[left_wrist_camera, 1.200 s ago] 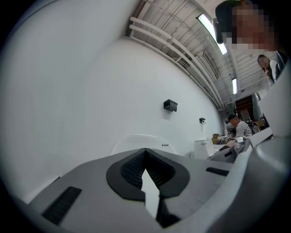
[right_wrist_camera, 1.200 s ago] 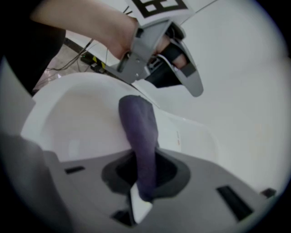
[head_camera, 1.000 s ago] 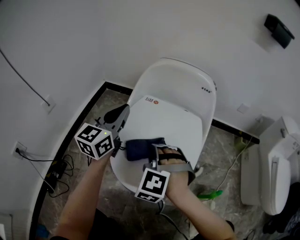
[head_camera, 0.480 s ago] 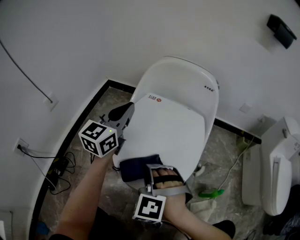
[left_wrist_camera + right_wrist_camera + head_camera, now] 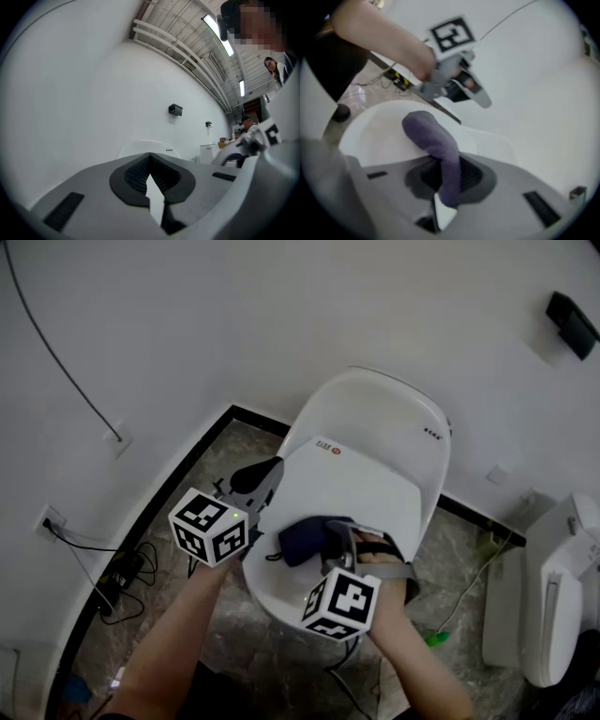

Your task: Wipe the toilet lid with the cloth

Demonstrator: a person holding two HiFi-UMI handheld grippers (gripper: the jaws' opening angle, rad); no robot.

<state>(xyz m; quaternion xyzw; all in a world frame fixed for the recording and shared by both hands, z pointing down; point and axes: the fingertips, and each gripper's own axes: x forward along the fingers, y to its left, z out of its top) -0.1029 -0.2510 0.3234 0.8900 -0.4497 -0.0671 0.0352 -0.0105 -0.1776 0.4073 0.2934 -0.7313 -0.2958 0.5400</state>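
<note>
The white toilet lid [image 5: 370, 488] lies closed in the middle of the head view. A dark blue cloth [image 5: 302, 542] rests on the lid's front left part. My right gripper [image 5: 325, 538] is shut on it, and in the right gripper view the cloth [image 5: 433, 138] runs up out of the gripper [image 5: 447, 176] onto the lid [image 5: 377, 126]. My left gripper [image 5: 265, 472] hovers at the lid's left edge, shut and holding nothing. In the left gripper view the gripper [image 5: 149, 159] points toward the wall, with the toilet [image 5: 140, 145] just beyond.
A second white fixture [image 5: 553, 587] stands at the right. Cables [image 5: 122, 568] and a wall socket [image 5: 49, 519] lie at the left along the black baseboard [image 5: 178, 479]. A green object [image 5: 434, 638] is on the stone floor. A black box [image 5: 572, 324] hangs on the wall.
The right gripper dragged the cloth down to the lid's front edge, then pushed it back up toward the middle. The left gripper stayed beside the lid's left edge.
</note>
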